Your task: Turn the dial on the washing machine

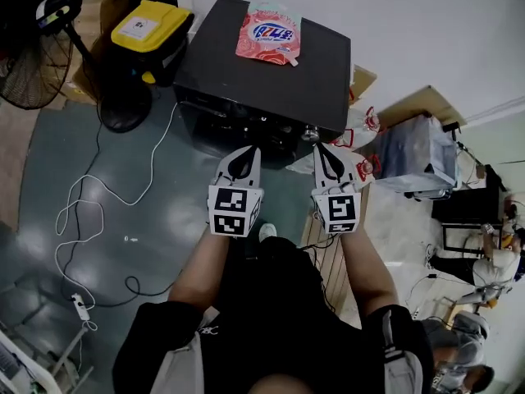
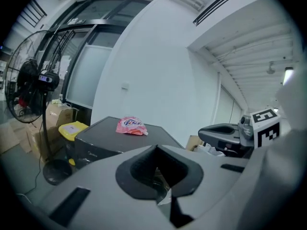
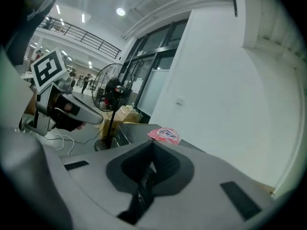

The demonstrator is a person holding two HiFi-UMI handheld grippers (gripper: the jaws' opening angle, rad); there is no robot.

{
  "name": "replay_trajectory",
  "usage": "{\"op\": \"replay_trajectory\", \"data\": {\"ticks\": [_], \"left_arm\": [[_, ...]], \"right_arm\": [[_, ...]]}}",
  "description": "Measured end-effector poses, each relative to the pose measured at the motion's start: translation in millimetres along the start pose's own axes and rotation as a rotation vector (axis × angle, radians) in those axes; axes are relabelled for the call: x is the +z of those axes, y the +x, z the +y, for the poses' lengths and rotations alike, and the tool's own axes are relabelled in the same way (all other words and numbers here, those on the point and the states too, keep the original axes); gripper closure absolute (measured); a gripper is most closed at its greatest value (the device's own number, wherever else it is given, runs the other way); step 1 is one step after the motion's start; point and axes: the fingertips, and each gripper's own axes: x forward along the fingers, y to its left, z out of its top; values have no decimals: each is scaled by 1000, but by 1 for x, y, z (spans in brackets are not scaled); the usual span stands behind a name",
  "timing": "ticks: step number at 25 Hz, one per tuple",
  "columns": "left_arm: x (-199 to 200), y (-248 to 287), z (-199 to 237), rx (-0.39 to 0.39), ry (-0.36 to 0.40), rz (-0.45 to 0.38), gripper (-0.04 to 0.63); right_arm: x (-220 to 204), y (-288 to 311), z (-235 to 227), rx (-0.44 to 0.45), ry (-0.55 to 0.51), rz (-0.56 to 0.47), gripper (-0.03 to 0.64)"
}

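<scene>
A black washing machine [image 1: 254,64] stands ahead of me with a pink detergent pouch [image 1: 269,31] lying on its lid. A small silver dial [image 1: 310,133] shows at the right end of its front panel. My right gripper [image 1: 321,148] is shut and empty, its tip just below the dial; I cannot tell whether it touches. My left gripper [image 1: 248,151] hangs beside it, also shut and empty, in front of the panel's middle. The machine [image 2: 96,140] and pouch [image 2: 130,125] appear beyond the left gripper [image 2: 160,176]. The pouch [image 3: 164,134] also lies past the right gripper [image 3: 146,176].
A yellow-lidded bin [image 1: 152,27] and a standing fan [image 1: 37,56] are to the left of the machine. A white cable [image 1: 90,212] trails over the grey floor. A blue-grey box [image 1: 414,154] and cardboard sit to the right. A person crouches at the right edge.
</scene>
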Motion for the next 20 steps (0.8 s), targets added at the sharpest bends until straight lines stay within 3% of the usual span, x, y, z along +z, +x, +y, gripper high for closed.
{"op": "replay_trajectory", "data": {"ticks": [2,5,8,13,20], "left_arm": [[-10,0,6,27,-22,9,586],[-21,1,15,72,-45,19,586],[-34,6,19,114,-63,26,586],[-53,16,16,185,-79,23,586],[-75,38,0,251,-62,16,586]], "right_arm": [[-12,8,7,58,-64,26,614],[-40,19,21,172,-196,99,537],[-67,28,24,240,-365,146,505],[-112,50,22,345,-676,134,437],[-174,73,10,468,-1037,79,407]]}}
